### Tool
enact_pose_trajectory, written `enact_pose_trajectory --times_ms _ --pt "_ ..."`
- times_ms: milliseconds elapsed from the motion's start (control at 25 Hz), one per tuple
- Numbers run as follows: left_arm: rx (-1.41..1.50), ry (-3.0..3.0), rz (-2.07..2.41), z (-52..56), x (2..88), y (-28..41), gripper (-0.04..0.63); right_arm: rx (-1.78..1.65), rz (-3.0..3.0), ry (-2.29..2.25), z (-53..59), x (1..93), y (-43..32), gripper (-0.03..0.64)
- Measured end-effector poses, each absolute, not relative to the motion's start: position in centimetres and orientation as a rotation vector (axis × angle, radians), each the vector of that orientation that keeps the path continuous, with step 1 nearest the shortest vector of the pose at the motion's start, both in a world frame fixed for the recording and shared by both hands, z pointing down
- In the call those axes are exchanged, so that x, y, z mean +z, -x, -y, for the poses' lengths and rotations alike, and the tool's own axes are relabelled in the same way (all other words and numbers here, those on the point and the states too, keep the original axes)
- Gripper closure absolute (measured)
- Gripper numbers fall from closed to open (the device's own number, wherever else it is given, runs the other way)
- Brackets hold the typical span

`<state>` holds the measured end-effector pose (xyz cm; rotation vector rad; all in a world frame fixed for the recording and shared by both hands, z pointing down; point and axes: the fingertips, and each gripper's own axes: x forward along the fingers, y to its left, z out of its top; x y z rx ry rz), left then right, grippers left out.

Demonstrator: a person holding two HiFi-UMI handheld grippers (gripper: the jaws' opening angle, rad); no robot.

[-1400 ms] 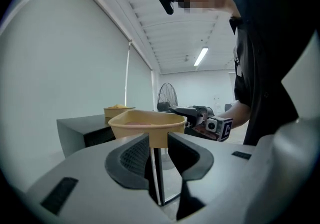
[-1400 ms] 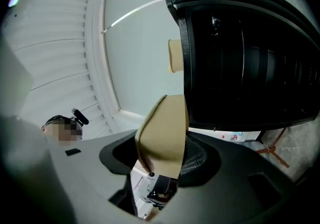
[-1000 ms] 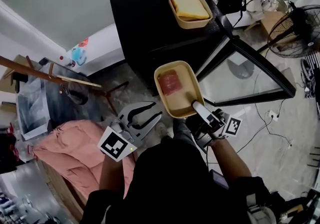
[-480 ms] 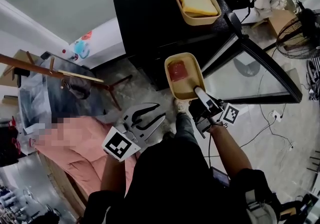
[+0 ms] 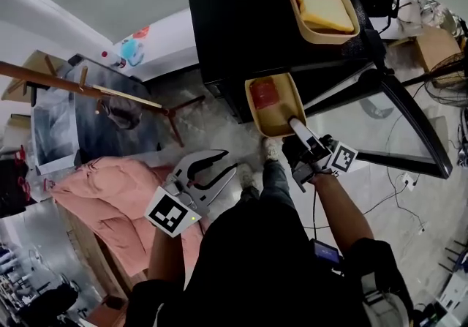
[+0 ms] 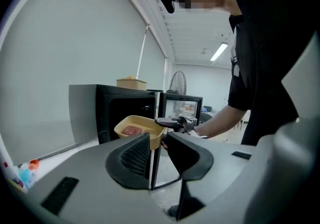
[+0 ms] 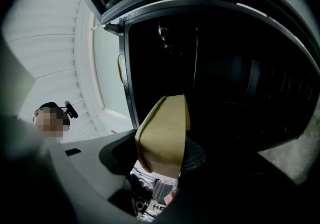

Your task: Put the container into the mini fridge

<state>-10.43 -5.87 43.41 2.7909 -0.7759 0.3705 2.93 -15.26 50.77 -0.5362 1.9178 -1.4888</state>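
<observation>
**Head view:** tan open-top container (image 5: 272, 102) is in the air at 12 o'clock from the person, just in front of the black mini fridge (image 5: 241, 11) and near its opening, not yet inside. The fridge door (image 5: 387, 121) is swung open at 2 o'clock. The container's long axis runs about 12-to-6. Its far short end points at the fridge, open side up, roughly level. A red, meat-like lump sits in the far half. The right gripper (image 5: 296, 128) pinches the near short rim at the 5 o'clock corner. The left gripper (image 5: 228, 163) hangs at 7 o'clock, well apart from the container, holding nothing. A second container with a bread-like slab (image 5: 322, 5) sits on the fridge top.

**Left gripper view:** left gripper jaws stand slightly apart with nothing between them. The container is straight ahead at 12 o'clock, level, in front of the dark opening.

**Right gripper view:** right gripper jaws are clamped on the container's rim wall. The tan wall stands up between the pads, with the black fridge interior (image 7: 225, 77) ahead at 1 o'clock.

**Handling (judgement):**
- The container looks like light, thin, fairly stiff plastic.
- Held by one end rim, it hangs out from the grip and may droop or twist.
- With no lid, the contents can slide if it tips.
- Best hold looks like the short rim, as now, kept level.
</observation>
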Motion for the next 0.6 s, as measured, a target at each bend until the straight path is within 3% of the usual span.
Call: enact_pose_trajectory --times_ms 600 --pt "0.336 -2.761 0.875 7.0 42.3 10.7 0.481 -1.539 -1.847 0.508 18.7 50.4 -2.3 0.393"
